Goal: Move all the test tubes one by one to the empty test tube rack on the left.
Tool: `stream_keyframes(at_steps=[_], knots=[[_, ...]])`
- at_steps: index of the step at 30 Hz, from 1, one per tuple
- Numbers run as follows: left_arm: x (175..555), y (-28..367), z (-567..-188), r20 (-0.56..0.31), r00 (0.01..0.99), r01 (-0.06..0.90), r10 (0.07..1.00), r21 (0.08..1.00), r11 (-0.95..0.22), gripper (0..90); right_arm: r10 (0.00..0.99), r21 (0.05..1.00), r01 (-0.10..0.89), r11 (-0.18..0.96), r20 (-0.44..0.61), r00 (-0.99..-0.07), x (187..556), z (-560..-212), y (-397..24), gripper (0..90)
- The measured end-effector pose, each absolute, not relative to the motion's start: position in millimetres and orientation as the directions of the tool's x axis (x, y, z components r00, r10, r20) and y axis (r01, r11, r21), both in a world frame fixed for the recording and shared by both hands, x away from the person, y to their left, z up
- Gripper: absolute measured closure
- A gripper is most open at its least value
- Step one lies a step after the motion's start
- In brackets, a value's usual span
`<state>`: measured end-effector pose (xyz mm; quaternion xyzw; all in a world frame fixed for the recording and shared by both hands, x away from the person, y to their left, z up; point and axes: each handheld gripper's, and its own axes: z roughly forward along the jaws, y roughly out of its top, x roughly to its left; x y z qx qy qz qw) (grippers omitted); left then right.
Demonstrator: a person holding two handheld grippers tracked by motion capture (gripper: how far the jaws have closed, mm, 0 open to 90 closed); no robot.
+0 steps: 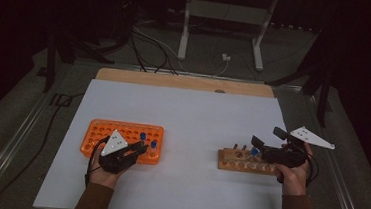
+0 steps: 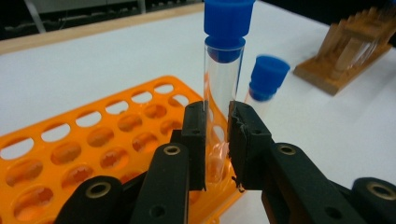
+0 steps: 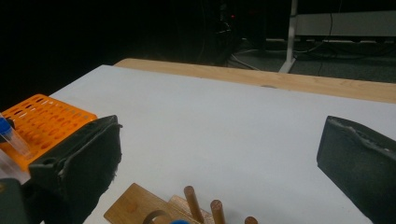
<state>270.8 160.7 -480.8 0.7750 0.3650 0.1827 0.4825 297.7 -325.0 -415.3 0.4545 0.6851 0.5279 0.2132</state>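
While the left claw (image 2: 217, 140) clamps a clear glass, blue-capped tube (image 2: 223, 70) in the perforated orange plastic rack (image 2: 93, 140), the right claw (image 3: 219, 154) gapes above the pegged wooden rack (image 3: 135, 205).

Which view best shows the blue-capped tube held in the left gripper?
The left gripper view: the blue-capped tube stands upright, close up, clamped between the left gripper jaws over the orange rack. The high view shows a small blue cap; the right gripper view shows tubes at its left edge.
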Motion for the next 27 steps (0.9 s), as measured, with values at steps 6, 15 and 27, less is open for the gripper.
stream_keyframes(at_steps=[6, 15, 27], knots=[[274, 156, -486, -0.058, 0.676, 0.427, 0.735, 0.843, -0.326, 77.8, 0.846, 0.915, 0.402, 0.033, 0.189, -0.498, 298, -417, -324, 0.0], [274, 152, -488, -0.013, 0.686, 0.440, 0.728, 0.804, -0.400, 78.0, 0.845, 0.913, 0.407, 0.038, 0.188, -0.501, 299, -419, -322, 0.0], [271, 146, -487, 0.038, 0.683, 0.423, 0.729, 0.793, -0.438, 77.9, 0.843, 0.912, 0.407, 0.044, 0.185, -0.505, 299, -420, -322, 0.0]])
